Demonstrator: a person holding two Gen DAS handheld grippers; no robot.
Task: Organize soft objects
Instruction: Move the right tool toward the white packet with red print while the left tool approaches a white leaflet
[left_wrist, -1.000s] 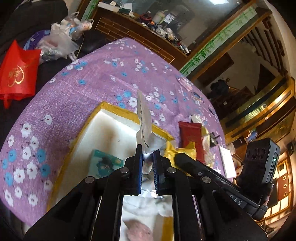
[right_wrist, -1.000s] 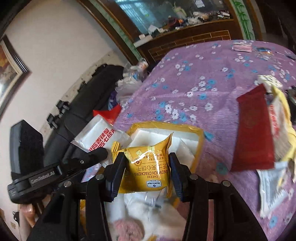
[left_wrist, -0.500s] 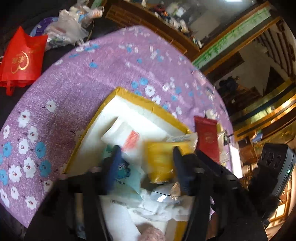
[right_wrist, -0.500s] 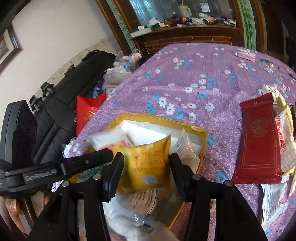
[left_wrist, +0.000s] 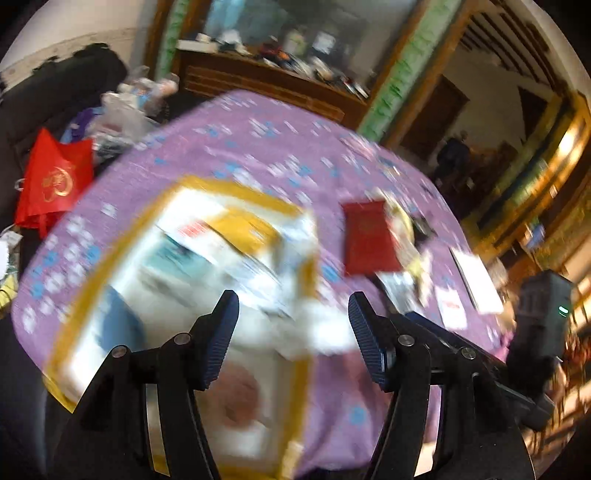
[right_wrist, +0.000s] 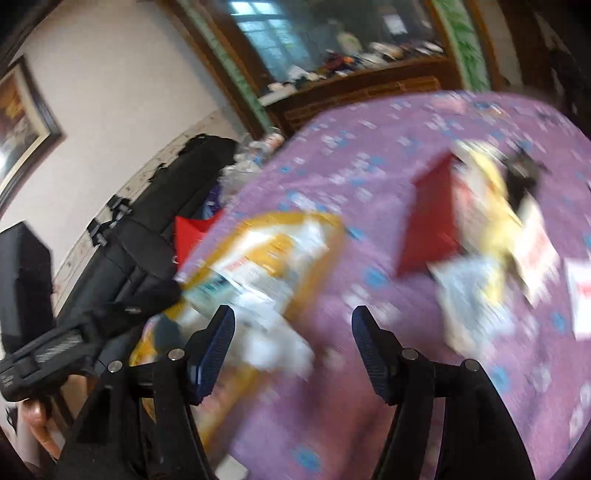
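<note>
The yellow-rimmed box (left_wrist: 236, 192) sits on the purple flowered cloth (left_wrist: 258, 147), left of centre in the left wrist view, and it is full of soft packets: a white one with red print, a yellow one (left_wrist: 243, 229), a teal one, all smeared by blur. The left gripper (left_wrist: 291, 332) hangs above the box's near edge with its jaws spread wide and nothing between them. To the right lies the red packet (left_wrist: 369, 236), flat on the cloth, just beside a loose heap of pale and yellow wrappers (left_wrist: 410, 236). In the left wrist view its long axis runs away from the camera, short edge toward the far side; which end is the top is too blurred to read. I judge it light, limp and slick, a foil or film sachet that will buckle if pinched mid-face, so a sealed short edge is the better hold.

In the right wrist view the right gripper (right_wrist: 291, 343) is likewise wide open and empty, over the cloth between the box (right_wrist: 332, 236) and the red packet (right_wrist: 428, 225)
</note>
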